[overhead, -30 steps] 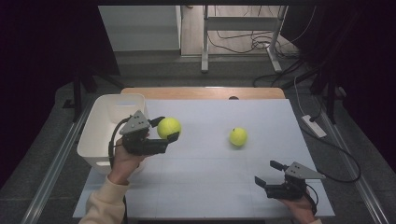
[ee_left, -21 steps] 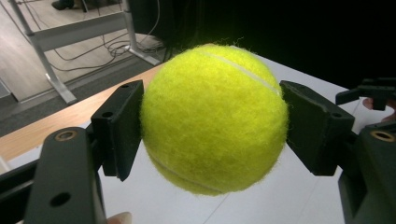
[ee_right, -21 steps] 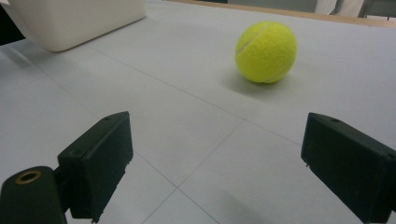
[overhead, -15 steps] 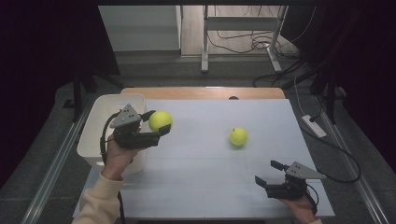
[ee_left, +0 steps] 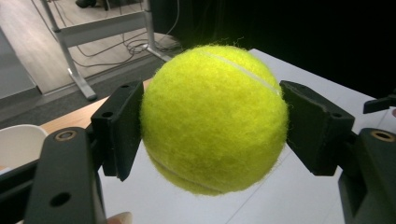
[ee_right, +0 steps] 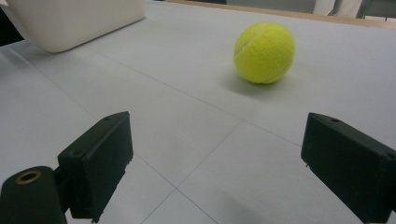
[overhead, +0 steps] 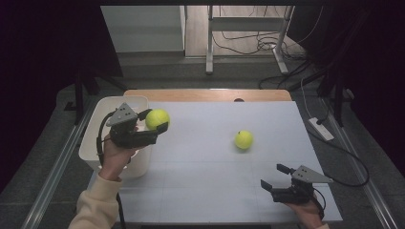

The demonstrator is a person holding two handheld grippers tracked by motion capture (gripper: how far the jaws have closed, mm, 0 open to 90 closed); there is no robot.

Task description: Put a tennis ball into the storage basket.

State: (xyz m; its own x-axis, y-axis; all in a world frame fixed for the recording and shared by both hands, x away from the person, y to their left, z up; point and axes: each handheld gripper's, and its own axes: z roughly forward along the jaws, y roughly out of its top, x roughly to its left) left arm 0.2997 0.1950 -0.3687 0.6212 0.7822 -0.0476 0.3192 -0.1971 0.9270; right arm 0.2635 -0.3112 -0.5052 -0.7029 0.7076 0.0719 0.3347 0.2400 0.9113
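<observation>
From the high view, we hold one tennis ball (overhead: 157,119) in the left gripper (overhead: 145,128) at the near rim of the white bin (overhead: 98,125), while the right gripper (overhead: 277,180) rests wide open low on the desk (overhead: 205,167), well apart from the second tennis ball (overhead: 243,140). In the left gripper view both jaws press the ball's sides squarely, so we judge we should carry it fully over the bin before releasing. In the right gripper view the loose ball lies ahead, slightly right of centre between the spread jaws.

Pale grey desk (overhead: 205,162), faint grid lines across it, a wooden strip along the far edge — one yellow tennis ball (overhead: 243,140) sits right of centre, a white bin (overhead: 98,143) stands at the left edge.
</observation>
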